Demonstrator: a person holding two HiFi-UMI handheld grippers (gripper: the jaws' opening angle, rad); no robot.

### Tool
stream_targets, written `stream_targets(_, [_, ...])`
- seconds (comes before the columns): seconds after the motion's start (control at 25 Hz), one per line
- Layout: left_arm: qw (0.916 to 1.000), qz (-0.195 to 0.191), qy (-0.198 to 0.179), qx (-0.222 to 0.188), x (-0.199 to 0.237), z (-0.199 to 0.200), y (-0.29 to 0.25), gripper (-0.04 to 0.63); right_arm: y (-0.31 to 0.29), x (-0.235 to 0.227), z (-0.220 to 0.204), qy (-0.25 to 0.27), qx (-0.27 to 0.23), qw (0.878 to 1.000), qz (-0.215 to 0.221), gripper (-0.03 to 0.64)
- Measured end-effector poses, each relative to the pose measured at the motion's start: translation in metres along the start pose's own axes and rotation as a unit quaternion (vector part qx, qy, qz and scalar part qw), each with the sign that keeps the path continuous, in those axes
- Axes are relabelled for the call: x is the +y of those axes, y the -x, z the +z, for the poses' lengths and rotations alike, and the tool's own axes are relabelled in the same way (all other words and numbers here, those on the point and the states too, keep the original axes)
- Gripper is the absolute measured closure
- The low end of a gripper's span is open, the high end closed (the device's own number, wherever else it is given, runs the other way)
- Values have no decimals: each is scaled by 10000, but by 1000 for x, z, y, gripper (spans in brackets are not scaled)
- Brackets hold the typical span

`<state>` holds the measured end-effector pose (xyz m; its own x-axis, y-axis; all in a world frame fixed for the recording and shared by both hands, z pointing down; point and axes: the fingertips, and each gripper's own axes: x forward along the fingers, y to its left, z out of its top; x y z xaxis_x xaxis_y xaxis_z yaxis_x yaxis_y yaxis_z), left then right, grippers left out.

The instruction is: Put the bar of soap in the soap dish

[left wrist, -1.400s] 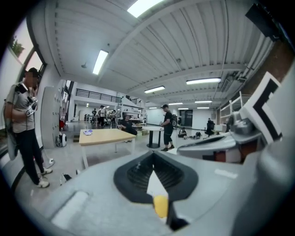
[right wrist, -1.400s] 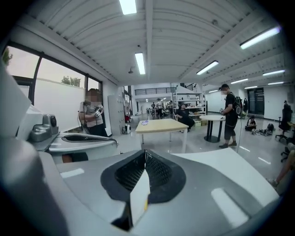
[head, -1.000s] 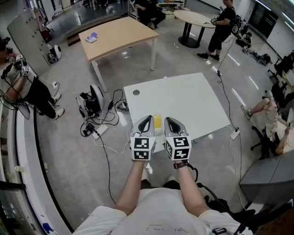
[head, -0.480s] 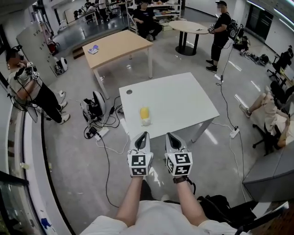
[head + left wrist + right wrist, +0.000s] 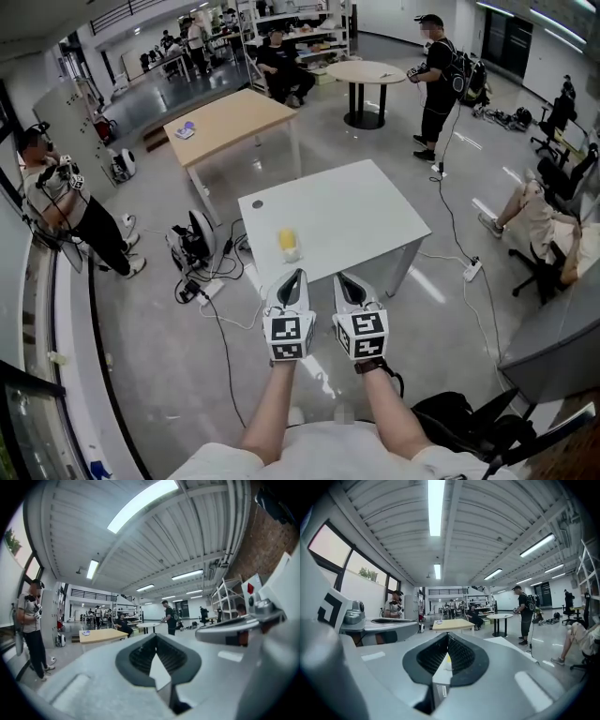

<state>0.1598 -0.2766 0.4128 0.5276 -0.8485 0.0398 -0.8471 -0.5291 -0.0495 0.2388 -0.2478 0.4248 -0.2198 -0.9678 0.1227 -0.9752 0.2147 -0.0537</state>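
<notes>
Left gripper (image 5: 296,274) and right gripper (image 5: 339,278) both hang well short of the worktop (image 5: 361,214), jaws pinched together on nothing, while soap and dish (image 5: 289,245) sit touching near the worktop's front edge, too tiny to say if it's seated tbh.

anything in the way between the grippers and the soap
Nothing visible. The yellow soap lies near the front edge of the white table; only bare tabletop and floor separate it from the left gripper and right gripper.
</notes>
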Motion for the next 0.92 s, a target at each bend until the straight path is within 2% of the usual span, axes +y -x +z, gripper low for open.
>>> stream_targets(0.24, [9996,176,-75,-185,30,15,21,595,-2,16,16,-22,-208,9997,-115,607])
stream_targets(0.6, [9983,520,-16,-270,73,20,53,595,-17,76,24,130,-270,9993,234,607])
stream_targets(0.92, [9977,616,16,-277,92,16,60,595,-27,85,19,55,-212,9996,169,607])
